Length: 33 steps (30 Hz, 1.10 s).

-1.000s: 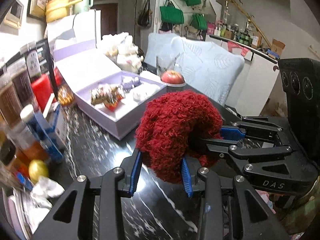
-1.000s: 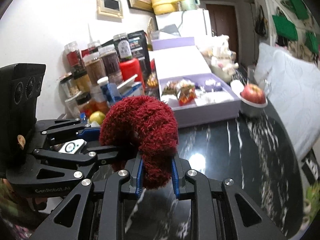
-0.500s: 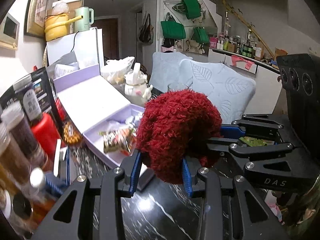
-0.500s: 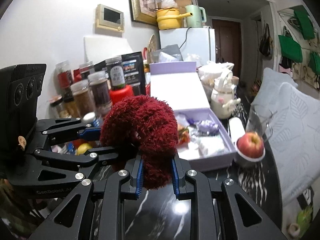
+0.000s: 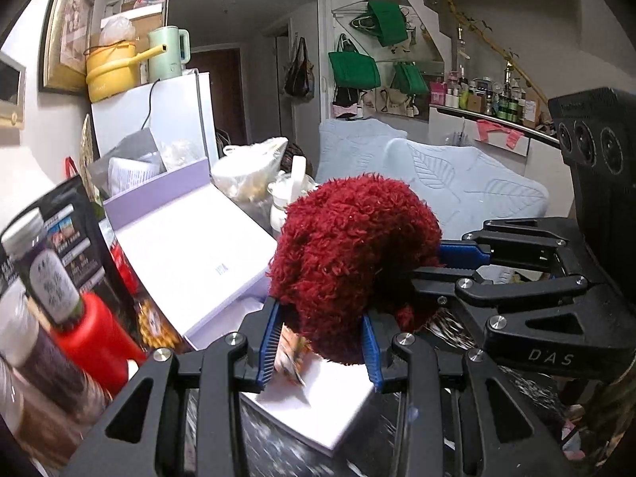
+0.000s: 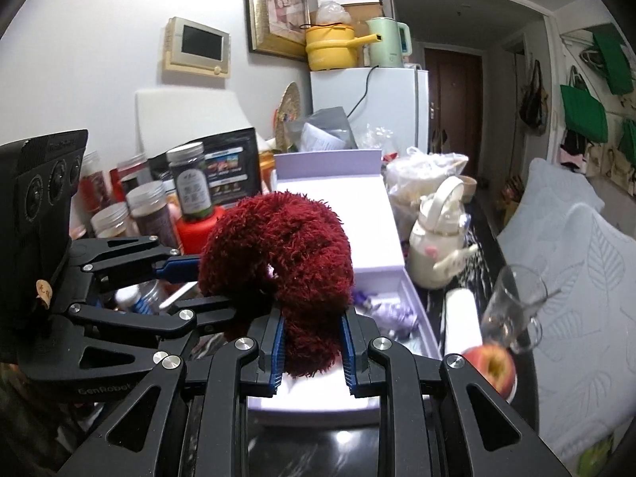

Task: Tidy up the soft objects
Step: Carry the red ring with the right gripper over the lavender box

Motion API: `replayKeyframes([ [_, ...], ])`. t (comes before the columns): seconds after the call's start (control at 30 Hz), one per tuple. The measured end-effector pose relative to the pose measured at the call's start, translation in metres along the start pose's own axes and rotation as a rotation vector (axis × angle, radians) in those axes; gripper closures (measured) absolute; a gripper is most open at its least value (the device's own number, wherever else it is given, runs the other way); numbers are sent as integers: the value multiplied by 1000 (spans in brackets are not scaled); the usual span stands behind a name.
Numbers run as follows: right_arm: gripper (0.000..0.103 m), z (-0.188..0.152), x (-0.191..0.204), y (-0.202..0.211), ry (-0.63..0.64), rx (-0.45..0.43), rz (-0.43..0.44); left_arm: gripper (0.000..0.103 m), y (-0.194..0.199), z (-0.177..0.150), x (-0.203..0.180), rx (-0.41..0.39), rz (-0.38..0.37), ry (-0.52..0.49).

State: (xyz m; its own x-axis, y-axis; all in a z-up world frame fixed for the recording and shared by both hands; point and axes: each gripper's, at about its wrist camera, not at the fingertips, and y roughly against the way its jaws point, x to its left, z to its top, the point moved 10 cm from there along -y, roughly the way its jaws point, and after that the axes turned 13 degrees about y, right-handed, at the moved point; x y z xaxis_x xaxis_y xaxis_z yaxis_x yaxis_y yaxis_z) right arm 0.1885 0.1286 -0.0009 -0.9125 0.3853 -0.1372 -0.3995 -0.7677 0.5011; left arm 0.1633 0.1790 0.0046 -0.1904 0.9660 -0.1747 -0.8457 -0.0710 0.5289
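Observation:
A fluffy dark red cloth hangs bunched in the air above the lilac gift box. My left gripper is shut on its lower end, blue pads pressing the pile. My right gripper comes in from the right in the left wrist view and is shut on the cloth's other end. In the right wrist view the same red cloth curls over my right gripper, and my left gripper pinches it from the left. The lilac gift box lies open right under the cloth.
Jars and a red bottle crowd the left by the wall. A white teapot, a glass mug and an apple stand right of the box on the black marble table. Pale blue cushions lie to the right.
Both grippers have risen and moved forward over the table with the red cloth held between them. The lilac box has slid from ahead to directly beneath the cloth.

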Motion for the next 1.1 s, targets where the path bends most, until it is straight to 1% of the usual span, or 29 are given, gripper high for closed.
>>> replayKeyframes([
  [0.13,80,12,-14,-17,-3,-4,-7,67,-17,15,8,-5,21,-8],
  [0.37,80,27,-42,-47,-15,-7,-26,67,-51,36,21,21,35,-14],
  [0.5,80,28,-56,-68,-31,21,-19,67,-72,42,28,47,45,-10],
  [0.6,80,23,-65,-82,-48,47,-17,67,-91,42,34,80,43,10],
  [0.77,80,10,-77,-110,-66,101,-12,67,-123,35,47,142,37,42],
  [1.03,80,-18,-81,-143,-78,186,-5,67,-162,7,62,252,74,59],
  [1.1,80,-24,-83,-148,-86,204,0,67,-166,2,64,267,79,58],
])
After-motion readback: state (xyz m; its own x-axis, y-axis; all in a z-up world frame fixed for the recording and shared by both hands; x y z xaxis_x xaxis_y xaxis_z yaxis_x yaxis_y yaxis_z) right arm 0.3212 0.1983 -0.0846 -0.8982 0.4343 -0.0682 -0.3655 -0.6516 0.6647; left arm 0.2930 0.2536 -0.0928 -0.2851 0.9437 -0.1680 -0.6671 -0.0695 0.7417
